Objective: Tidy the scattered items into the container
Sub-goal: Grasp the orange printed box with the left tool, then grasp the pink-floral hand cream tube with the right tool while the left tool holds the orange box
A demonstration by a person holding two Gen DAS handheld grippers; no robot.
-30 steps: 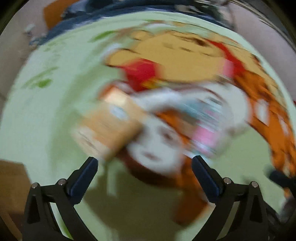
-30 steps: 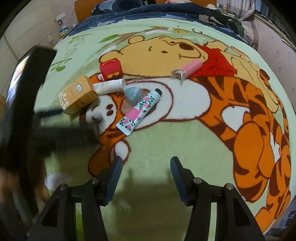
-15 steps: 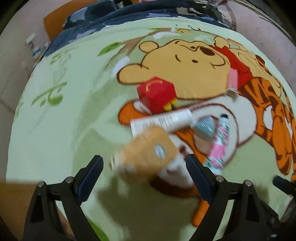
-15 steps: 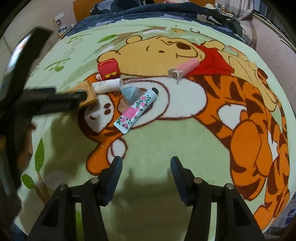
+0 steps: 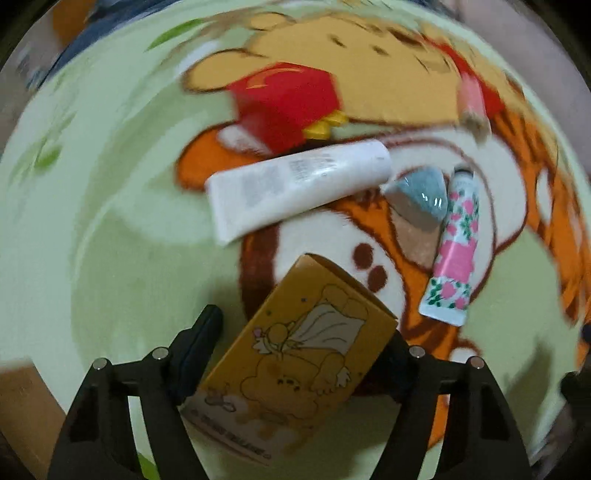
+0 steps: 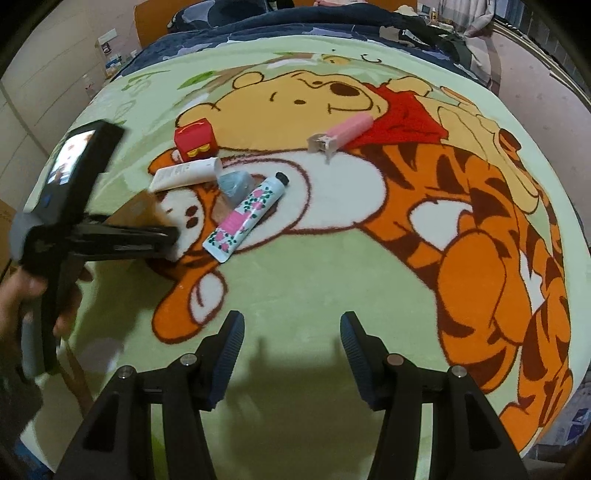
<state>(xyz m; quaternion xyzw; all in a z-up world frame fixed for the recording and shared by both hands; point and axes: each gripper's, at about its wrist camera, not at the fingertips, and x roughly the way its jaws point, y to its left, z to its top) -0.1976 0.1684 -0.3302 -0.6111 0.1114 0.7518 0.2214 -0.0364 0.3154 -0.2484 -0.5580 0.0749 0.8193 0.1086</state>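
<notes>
A yellow cartoon-printed box [image 5: 295,350] lies tilted between the fingers of my left gripper [image 5: 304,325]. The jaws are closing and the pads meet its two sides. Beyond it on the blanket lie a white tube [image 5: 295,188], a red box [image 5: 284,107], a grey-blue lump [image 5: 419,195], a floral tube [image 5: 456,247] and a pink item [image 5: 471,99]. In the right wrist view my right gripper [image 6: 292,325] hangs open over bare blanket, with nothing between its fingers. The floral tube [image 6: 247,218] lies ahead of it. No container shows.
All of this lies on a green cartoon blanket [image 6: 314,288] on a bed. A hand [image 6: 22,295] holds the left gripper's handle at the left. Brown cardboard [image 5: 18,402] shows past the blanket's left edge, and dark bedding [image 6: 295,22] lies at the far end.
The left gripper has come down and forward over the yellow box, and its jaws have narrowed from wide apart to the box's sides. The right gripper has stayed put.
</notes>
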